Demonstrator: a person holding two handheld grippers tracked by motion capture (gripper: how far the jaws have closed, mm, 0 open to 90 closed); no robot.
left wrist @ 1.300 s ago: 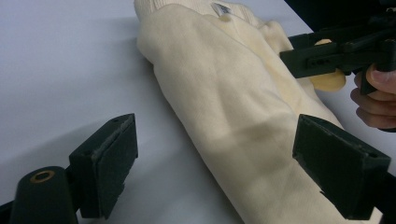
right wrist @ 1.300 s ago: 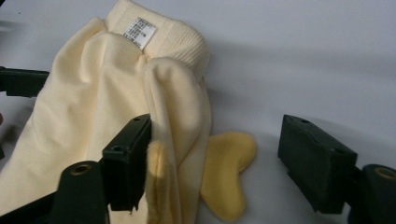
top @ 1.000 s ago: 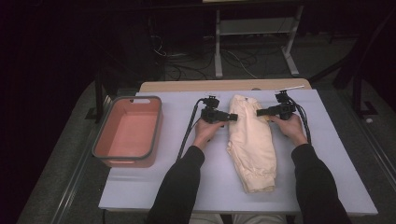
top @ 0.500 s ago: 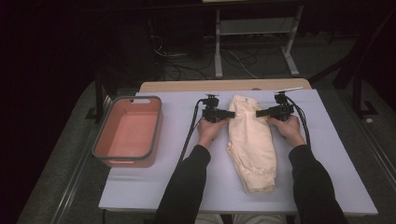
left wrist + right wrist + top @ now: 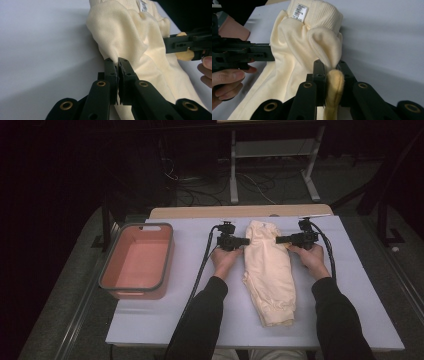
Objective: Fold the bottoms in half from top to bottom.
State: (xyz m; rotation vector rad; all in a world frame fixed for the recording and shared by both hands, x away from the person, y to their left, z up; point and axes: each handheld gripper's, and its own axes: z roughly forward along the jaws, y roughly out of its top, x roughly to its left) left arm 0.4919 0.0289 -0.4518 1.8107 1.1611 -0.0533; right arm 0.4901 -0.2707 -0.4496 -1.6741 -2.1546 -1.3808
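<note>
A cream knit garment (image 5: 270,265) lies lengthwise on the white table (image 5: 350,310), its ribbed, labelled end far from the person. My left gripper (image 5: 246,241) is at the garment's upper left edge. In the left gripper view the jaws (image 5: 117,62) have just been closing and pinch the edge of the cloth (image 5: 130,37). My right gripper (image 5: 279,240) is at the upper right edge. Its jaws (image 5: 329,65) have just been closing too and hold a bunched fold of the garment (image 5: 297,50). Each gripper view shows the other gripper (image 5: 185,43) (image 5: 242,56) across the cloth.
A pink tub (image 5: 167,257) with a grey rim stands at the table's left end. Bare white tabletop lies between the tub and the left hand, and to the right of the right hand. Dark floor, cables and a metal stand lie beyond the far edge.
</note>
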